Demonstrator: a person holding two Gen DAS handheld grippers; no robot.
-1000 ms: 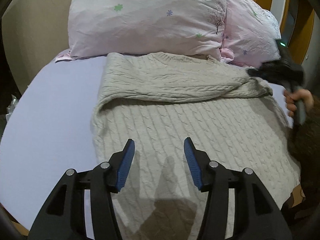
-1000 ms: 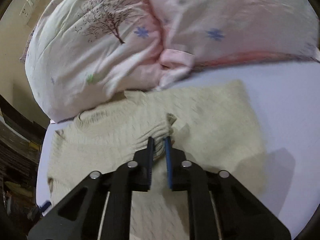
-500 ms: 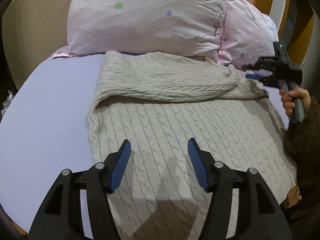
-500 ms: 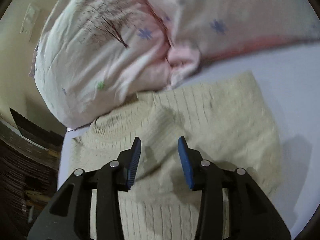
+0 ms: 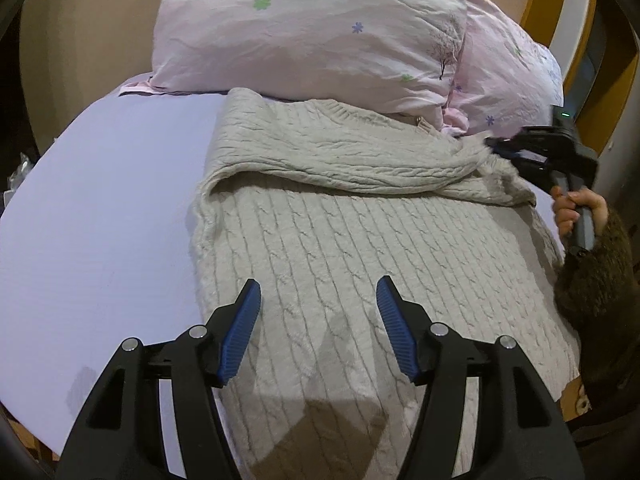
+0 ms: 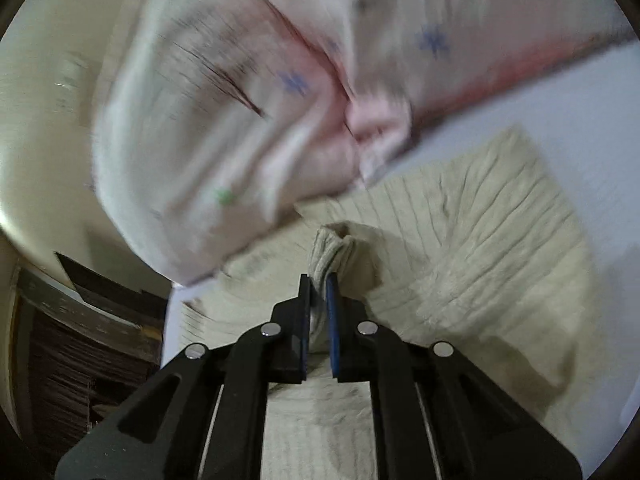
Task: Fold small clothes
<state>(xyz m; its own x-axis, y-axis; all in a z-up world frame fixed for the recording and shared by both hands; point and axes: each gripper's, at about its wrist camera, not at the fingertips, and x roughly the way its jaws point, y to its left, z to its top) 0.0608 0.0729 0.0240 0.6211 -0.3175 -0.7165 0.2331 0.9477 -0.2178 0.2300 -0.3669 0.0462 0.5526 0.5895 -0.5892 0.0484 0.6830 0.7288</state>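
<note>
A cream cable-knit sweater [image 5: 360, 248] lies flat on a lavender bed sheet [image 5: 96, 216], with one sleeve [image 5: 340, 160] folded across its upper part. My left gripper [image 5: 318, 292] is open and empty, hovering above the sweater's lower body. My right gripper [image 6: 318, 280] is shut on the sleeve cuff [image 6: 332, 248] and lifts it a little. The right gripper also shows in the left wrist view [image 5: 500, 146] at the sweater's right shoulder, held by a hand.
Two pink flowered pillows [image 5: 312, 32] lie against the sweater's far edge. The bed's left edge [image 5: 24, 184] and near edge drop off. A wooden frame [image 5: 616, 72] stands at the far right. Dark furniture [image 6: 80, 340] stands beside the bed.
My right gripper opened half a second ago, then shut again on the sleeve cuff. My left gripper stayed open and drifted slightly over the sweater.
</note>
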